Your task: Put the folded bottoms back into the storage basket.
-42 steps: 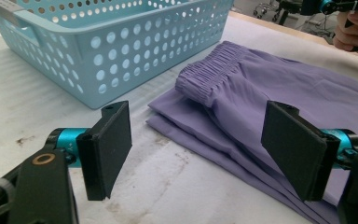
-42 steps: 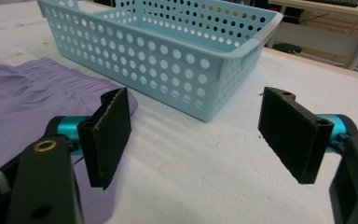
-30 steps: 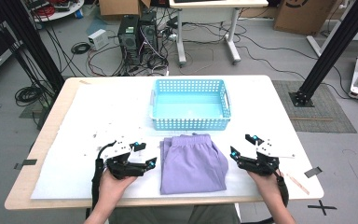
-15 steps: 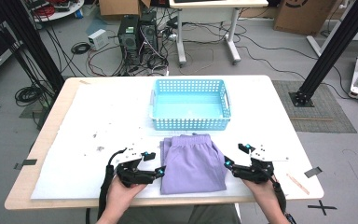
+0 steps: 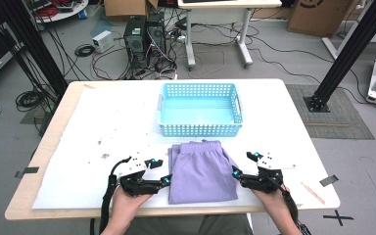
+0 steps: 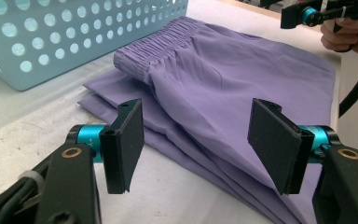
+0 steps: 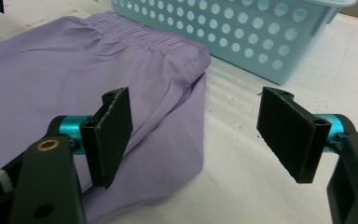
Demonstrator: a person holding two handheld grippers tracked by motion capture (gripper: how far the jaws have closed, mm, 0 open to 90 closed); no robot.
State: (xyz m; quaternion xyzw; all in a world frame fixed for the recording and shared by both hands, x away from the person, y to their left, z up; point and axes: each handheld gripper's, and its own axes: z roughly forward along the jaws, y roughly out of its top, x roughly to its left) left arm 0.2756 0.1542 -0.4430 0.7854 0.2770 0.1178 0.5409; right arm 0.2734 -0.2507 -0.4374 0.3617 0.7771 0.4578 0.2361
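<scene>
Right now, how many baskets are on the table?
1. A light blue perforated basket sits at the table's far middle, just beyond the folded purple shorts; its wall also shows in both gripper views. Nothing hints at a hidden one.

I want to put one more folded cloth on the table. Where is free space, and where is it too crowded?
Free: the white table cover left of the blue basket, and the strip right of it toward the table edge. Crowded: the near middle, where the folded purple shorts lie between the left gripper and the right gripper, close behind them the basket.
</scene>
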